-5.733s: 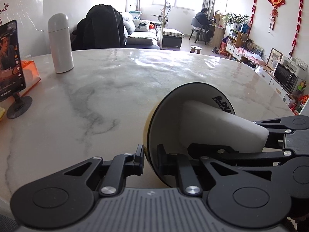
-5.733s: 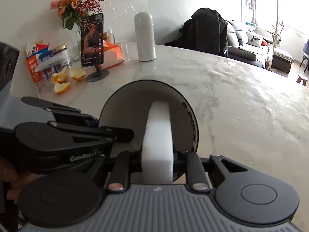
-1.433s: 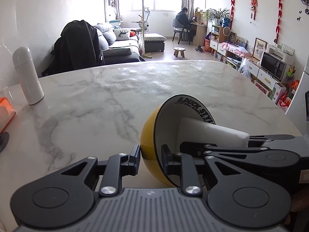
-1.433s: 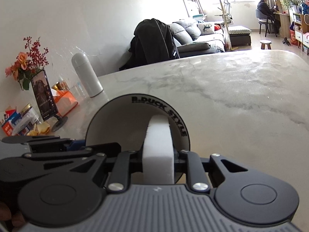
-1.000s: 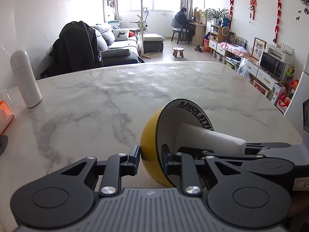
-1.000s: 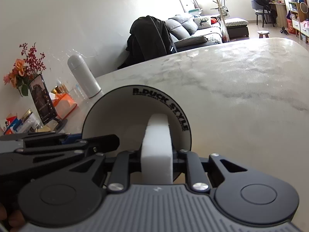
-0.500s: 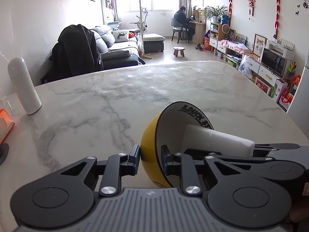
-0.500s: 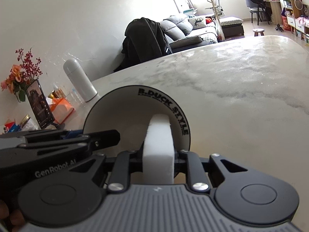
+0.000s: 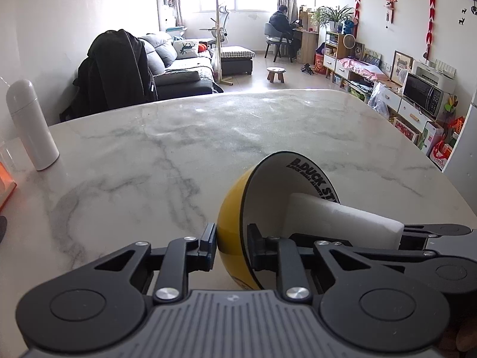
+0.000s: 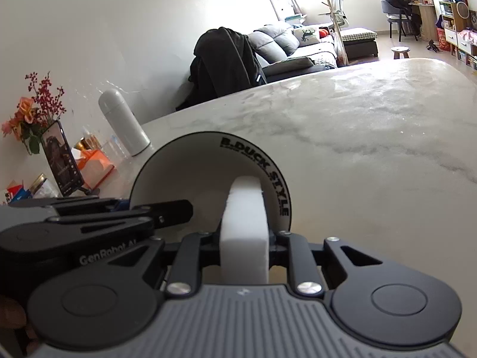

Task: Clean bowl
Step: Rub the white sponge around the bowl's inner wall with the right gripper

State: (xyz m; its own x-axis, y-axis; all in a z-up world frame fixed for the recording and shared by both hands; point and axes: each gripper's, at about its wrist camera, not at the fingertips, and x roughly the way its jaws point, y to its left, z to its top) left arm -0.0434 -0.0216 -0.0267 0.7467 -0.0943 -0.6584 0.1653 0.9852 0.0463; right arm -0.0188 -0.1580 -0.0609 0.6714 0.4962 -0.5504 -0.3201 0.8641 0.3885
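The left wrist view shows the yellow outside of the bowl [image 9: 231, 223], tipped on its side above the marble table [image 9: 149, 155], its white inside facing right. The left gripper [image 9: 231, 238] pinches the bowl's wall at the rim, one finger on the yellow outside and the other inside. From the right, the white sponge [image 9: 337, 219] reaches into the bowl, carried by the right gripper [image 9: 414, 235], seen here side-on.

The right wrist view hides the yellow and looks straight into the bowl's [image 10: 190, 167] white inside, with black lettering along the rim. Here the right gripper [image 10: 244, 247] squeezes the sponge [image 10: 246, 211] between its fingers, the sponge's far end against the bowl's inner wall. The left gripper [image 10: 179, 208] enters from the left; its outer finger is probably behind the bowl.

Only this view shows the left end of the table [image 10: 372, 125]: a phone on a stand [image 10: 61, 161], flowers [image 10: 32, 110] and an orange tissue box [image 10: 95, 167]. A white flask [image 10: 123, 122] stands upright in both views. Beyond the table are a chair draped with a dark coat [image 9: 114, 68], a grey sofa [image 9: 176, 65] and, far off, a person seated at a desk [image 9: 281, 31].
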